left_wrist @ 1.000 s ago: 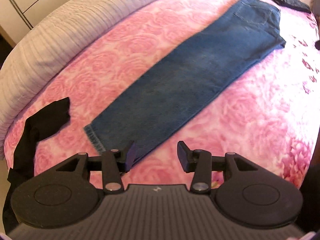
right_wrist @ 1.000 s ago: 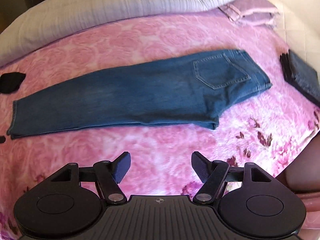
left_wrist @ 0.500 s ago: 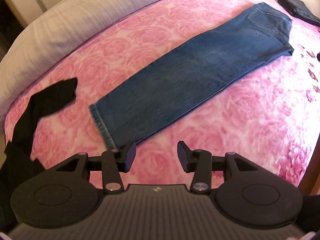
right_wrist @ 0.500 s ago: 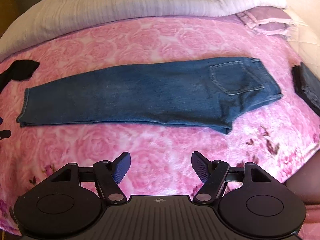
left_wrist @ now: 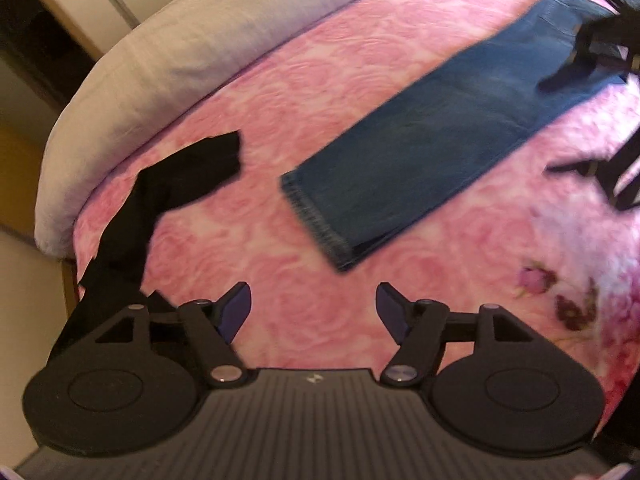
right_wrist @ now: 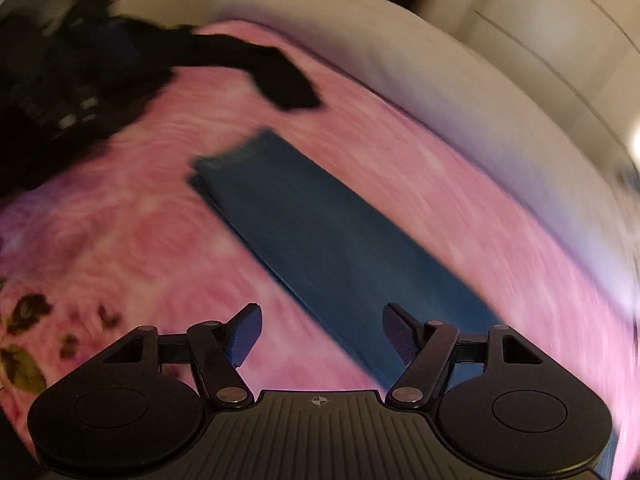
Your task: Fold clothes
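- At far left of your left wrist view, a black garment point(left_wrist: 160, 200) lies crumpled near the bed's edge, apart from the jeans.
- Left tongs point(left_wrist: 314, 312): fingers apart, holding nothing, hovering over the pink rose bedspread point(left_wrist: 280, 248) short of the hem.
- Jeans point(left_wrist: 432, 152): already folded lengthwise, leg on leg, lying flat and diagonal across the bed; hem end point(left_wrist: 316, 220) nearest your left tongs, waist end far right.
- Handling, by judgement: denim is soft but fairly heavy and holds a crease; it should drape, not slip. Take hold at the hem corners, through both layers, to carry them toward the waist.
- Right tongs point(right_wrist: 320, 332): fingers apart, empty, over the jeans point(right_wrist: 328, 240); this view is badly blurred.
- White quilt point(left_wrist: 200, 48) runs along the far side of the bed.
- Writing: no readable brand or label on the jeans; only a small unreadable mark on each tool body.
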Action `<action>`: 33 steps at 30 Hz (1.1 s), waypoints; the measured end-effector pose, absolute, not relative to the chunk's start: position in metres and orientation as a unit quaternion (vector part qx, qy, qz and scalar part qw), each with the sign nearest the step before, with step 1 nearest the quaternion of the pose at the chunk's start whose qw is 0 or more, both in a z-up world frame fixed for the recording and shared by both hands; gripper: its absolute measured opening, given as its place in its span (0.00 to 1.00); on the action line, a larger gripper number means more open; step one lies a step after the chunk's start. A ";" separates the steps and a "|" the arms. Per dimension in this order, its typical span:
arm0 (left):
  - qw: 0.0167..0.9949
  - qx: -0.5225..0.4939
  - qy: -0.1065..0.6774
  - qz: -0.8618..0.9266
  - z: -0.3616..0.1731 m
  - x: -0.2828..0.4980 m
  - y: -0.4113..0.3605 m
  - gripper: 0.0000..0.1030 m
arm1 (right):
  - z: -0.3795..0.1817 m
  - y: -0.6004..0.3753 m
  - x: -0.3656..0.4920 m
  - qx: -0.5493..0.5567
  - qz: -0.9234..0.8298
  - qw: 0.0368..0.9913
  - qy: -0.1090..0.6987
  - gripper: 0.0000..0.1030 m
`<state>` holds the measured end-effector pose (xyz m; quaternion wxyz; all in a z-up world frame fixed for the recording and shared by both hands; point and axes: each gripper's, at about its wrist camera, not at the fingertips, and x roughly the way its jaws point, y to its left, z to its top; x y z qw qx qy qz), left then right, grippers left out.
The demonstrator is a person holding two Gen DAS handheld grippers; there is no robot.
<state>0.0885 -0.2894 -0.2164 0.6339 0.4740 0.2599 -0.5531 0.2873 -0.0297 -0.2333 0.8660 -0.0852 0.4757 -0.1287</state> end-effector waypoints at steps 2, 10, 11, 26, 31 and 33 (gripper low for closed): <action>0.641 0.466 0.261 -0.552 -0.217 0.102 -0.288 0.64 | -0.251 -0.013 0.316 -0.109 -0.106 0.871 0.467 0.63; 0.663 0.431 0.263 -0.553 -0.231 0.144 -0.288 0.64 | -0.345 0.029 0.415 -0.209 -0.043 0.867 0.450 0.57; 0.666 0.425 0.266 -0.552 -0.233 0.149 -0.289 0.64 | -0.355 0.030 0.422 -0.214 -0.046 0.865 0.451 0.57; 0.691 0.374 0.300 -0.541 -0.239 0.182 -0.294 0.65 | -0.377 0.026 0.448 -0.316 -0.073 0.840 0.434 0.18; 0.678 0.378 0.293 -0.558 -0.227 0.167 -0.312 0.65 | -0.310 -0.010 0.437 -0.206 -0.103 0.882 0.411 0.17; 0.667 0.382 0.284 -0.573 -0.220 0.152 -0.328 0.65 | -0.269 -0.039 0.420 -0.147 -0.141 0.902 0.379 0.16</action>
